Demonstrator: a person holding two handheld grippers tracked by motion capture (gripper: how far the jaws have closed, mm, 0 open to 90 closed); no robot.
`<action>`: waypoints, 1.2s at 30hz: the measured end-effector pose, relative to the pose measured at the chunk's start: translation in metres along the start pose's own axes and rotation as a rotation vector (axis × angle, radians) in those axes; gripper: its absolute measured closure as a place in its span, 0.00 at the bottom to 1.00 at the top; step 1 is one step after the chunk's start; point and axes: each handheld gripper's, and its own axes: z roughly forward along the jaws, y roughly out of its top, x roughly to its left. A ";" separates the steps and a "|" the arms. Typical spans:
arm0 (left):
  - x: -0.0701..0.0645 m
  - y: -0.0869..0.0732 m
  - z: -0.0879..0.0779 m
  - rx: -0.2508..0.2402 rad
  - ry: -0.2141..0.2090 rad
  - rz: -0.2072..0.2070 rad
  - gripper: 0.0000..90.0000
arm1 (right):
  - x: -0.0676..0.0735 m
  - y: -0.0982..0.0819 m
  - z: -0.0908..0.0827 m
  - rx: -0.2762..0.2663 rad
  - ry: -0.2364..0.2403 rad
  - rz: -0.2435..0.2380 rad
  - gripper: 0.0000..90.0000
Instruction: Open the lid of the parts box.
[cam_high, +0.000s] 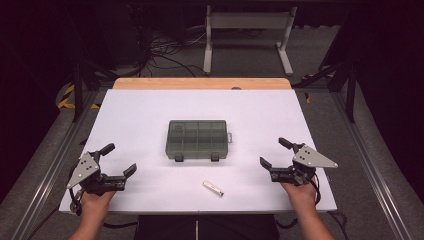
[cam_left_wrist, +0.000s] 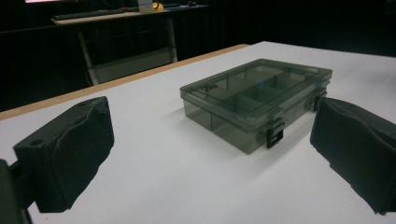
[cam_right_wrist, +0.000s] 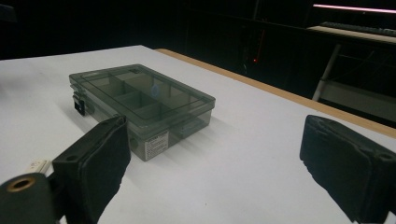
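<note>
Left gripper (cam_high: 120, 159): I hold it spread wide, nothing between, near-left.
Right gripper (cam_high: 275, 152): likewise released, near-right.
Box (cam_high: 197, 139): lid closed, centre of table (cam_high: 140, 115).

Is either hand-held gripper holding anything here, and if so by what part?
Nothing is held. The left hand-held gripper and right hand-held gripper are both open, apart from the closed compartment box and the small white stick.

I count one plastic box (cam_high: 197, 139), one small white stick (cam_high: 213, 188), one table (cam_high: 150, 107) and two grippers, left (cam_high: 119, 160) and right (cam_high: 274, 152).
</note>
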 end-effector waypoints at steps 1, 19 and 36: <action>0.001 -0.001 0.000 -0.001 -0.008 -0.010 0.00 | -0.001 -0.001 0.000 0.003 0.004 0.005 0.10; -0.005 0.005 0.004 0.014 -0.060 -0.001 0.00 | 0.001 0.002 0.000 -0.002 0.039 -0.021 0.10; -0.008 0.008 0.007 0.036 -0.081 -0.009 0.00 | 0.006 0.007 0.002 -0.001 0.073 -0.027 0.11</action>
